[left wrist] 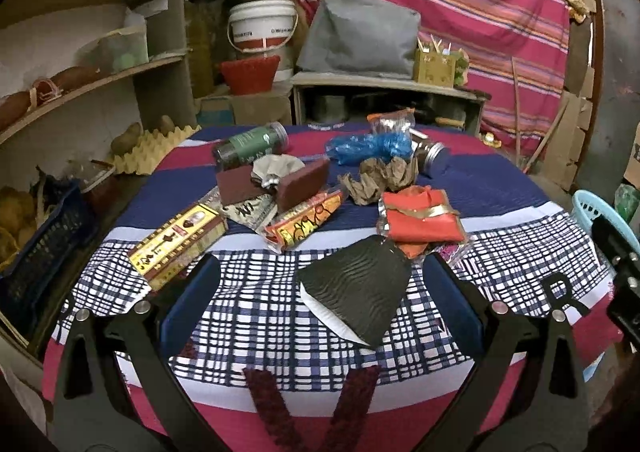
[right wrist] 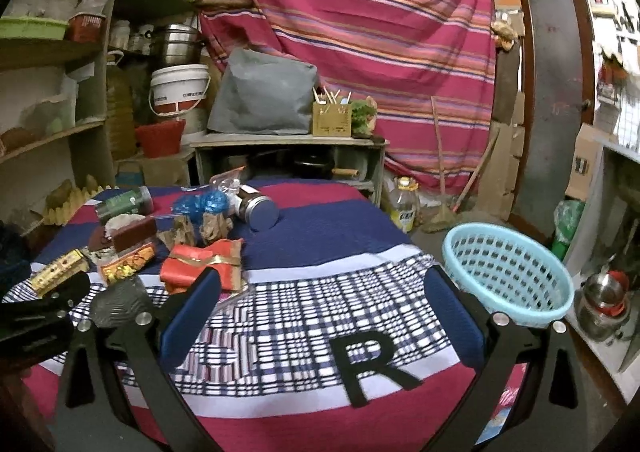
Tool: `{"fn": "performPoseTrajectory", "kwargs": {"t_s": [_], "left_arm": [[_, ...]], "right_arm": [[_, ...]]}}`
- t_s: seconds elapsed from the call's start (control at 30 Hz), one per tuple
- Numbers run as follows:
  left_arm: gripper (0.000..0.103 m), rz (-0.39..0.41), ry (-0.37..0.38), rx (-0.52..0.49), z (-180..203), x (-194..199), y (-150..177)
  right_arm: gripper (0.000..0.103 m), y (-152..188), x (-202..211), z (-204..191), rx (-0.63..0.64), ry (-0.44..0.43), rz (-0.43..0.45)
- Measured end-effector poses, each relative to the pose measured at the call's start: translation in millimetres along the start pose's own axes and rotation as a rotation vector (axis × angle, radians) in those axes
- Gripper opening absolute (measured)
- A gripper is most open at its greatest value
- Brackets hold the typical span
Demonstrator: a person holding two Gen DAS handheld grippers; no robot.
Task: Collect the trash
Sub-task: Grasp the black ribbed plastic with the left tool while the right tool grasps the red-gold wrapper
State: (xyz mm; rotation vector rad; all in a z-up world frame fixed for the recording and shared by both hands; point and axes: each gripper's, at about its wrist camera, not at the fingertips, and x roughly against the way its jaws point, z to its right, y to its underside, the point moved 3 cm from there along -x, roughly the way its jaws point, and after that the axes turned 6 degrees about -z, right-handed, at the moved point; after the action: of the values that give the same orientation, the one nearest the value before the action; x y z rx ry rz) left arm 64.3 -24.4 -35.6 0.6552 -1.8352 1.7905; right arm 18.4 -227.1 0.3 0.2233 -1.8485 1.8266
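Trash lies across a cloth-covered table [left wrist: 280, 324]: a black wavy card [left wrist: 356, 288], a red and gold wrapper [left wrist: 420, 220], crumpled brown paper [left wrist: 380, 176], a blue plastic bag [left wrist: 368, 146], a yellow box [left wrist: 180, 244] and an orange packet [left wrist: 308, 222]. My left gripper [left wrist: 320, 292] is open, its fingers on either side of the black card. My right gripper [right wrist: 320, 308] is open and empty over the checked cloth [right wrist: 304, 316]. A light blue basket [right wrist: 508, 272] stands at the table's right edge, beside the right finger. The red wrapper [right wrist: 200, 264] lies left of it.
Two brown sponges [left wrist: 276, 184], a green-labelled jar [left wrist: 248, 144] and a metal-lidded jar [left wrist: 432, 156] lie further back. A black letter R [right wrist: 372, 364] lies on the cloth. Shelves [left wrist: 80, 84] stand left, a low cabinet [left wrist: 384, 100] behind.
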Motion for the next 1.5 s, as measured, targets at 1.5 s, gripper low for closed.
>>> {"fn": "performPoseTrajectory", "kwargs": {"t_s": [1.5], "left_arm": [[0.092, -0.068, -0.033, -0.084, -9.6, -84.1, -70.3]], "right_arm": [[0.099, -11.0, -122.0, -30.2, -0.018, -0.185, -0.285]]}}
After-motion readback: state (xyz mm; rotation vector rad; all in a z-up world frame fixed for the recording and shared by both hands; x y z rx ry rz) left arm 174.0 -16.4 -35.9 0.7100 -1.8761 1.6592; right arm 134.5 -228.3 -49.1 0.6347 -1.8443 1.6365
